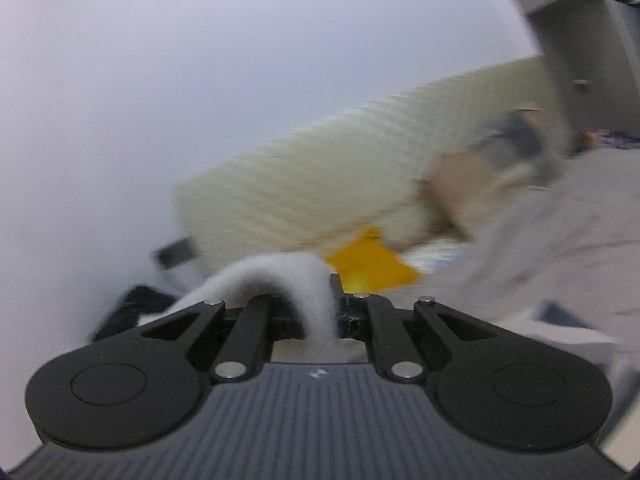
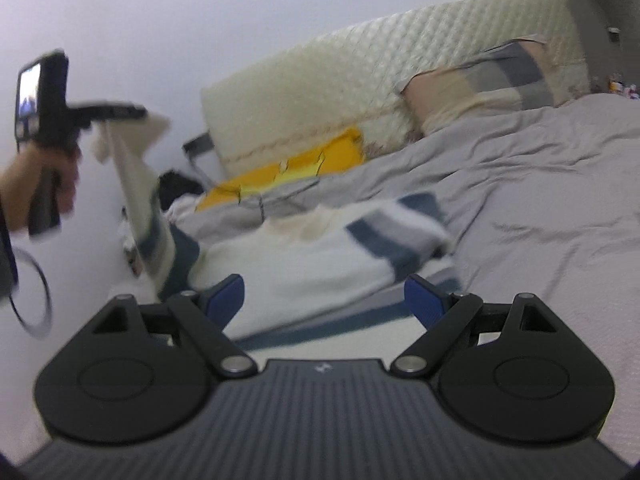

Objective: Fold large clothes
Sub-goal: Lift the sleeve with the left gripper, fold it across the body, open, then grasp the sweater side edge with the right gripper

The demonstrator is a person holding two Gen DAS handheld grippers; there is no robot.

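A white knit sweater (image 2: 304, 272) with navy and grey stripes lies on the grey bed sheet (image 2: 540, 200). My left gripper (image 1: 320, 312) is shut on a white fold of the sweater (image 1: 280, 276) that arches over its fingers. In the right wrist view the left gripper (image 2: 140, 114) is raised at the far left, lifting a sleeve (image 2: 140, 200) high off the bed. My right gripper (image 2: 324, 296) is open and empty, its blue pads (image 2: 224, 296) spread just above the sweater's body.
A cream quilted headboard (image 2: 360, 80) stands against the wall. A patchwork pillow (image 2: 480, 88) leans on it. A yellow item (image 2: 288, 168) lies at the head of the bed. Dark objects (image 2: 176, 188) sit beside the bed at left. A cupboard (image 1: 580, 20) stands at right.
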